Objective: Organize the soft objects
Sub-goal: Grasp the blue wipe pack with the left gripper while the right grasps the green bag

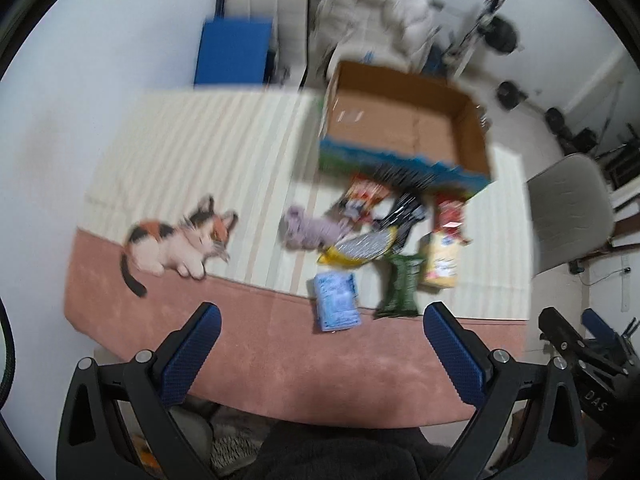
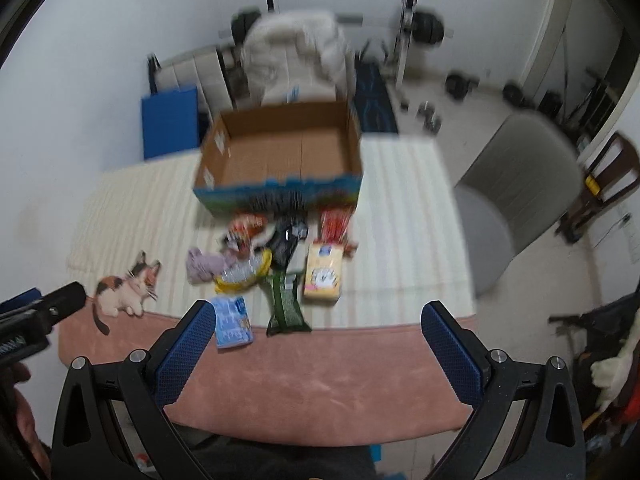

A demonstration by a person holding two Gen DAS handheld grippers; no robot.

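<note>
- Writing: both views blurred, no pack label readable. Only "DAS" legible, on the right claw's (image 1: pixel 592 344) black body at the far right edge of the left view.
- Box (image 2: pixel 280 156): open brown cardboard, plain inside, blue-green printed band on its near wall. Stands ahead of both claws, past the pile; nothing seen inside.
- Pile of soft packs sits between claws and box, on a striped cream cloth (image 2: pixel 400 216) with a pink fuzzy band nearest the claws.
- Blue pouch (image 2: pixel 232 322): flat, glossy, closest item, just ahead of the right claw's left finger.
- Green bag (image 2: pixel 286 304): dark, crinkled, long, just right of the blue pouch.
- Yellow pack (image 2: pixel 323 276): boxy, pale label, right of the green bag.
- Purple cloth (image 2: pixel 204 266): lumpy knit-like, left side of the pile.
- Red packs (image 2: pixel 336 222) and a black bag (image 2: pixel 288 240) lie nearest the box, overlapping; edges unclear.
- Cat (image 1: pixel 180 242): calico picture on the cloth, ahead-left of the left claw.
- Left claw (image 1: pixel 320 320): blue ribbed pads on black arms, spread wide, holding nothing, above the pink band.
- Right claw (image 2: pixel 316 316): same build, spread wide, nothing between the pads, touching nothing.
</note>
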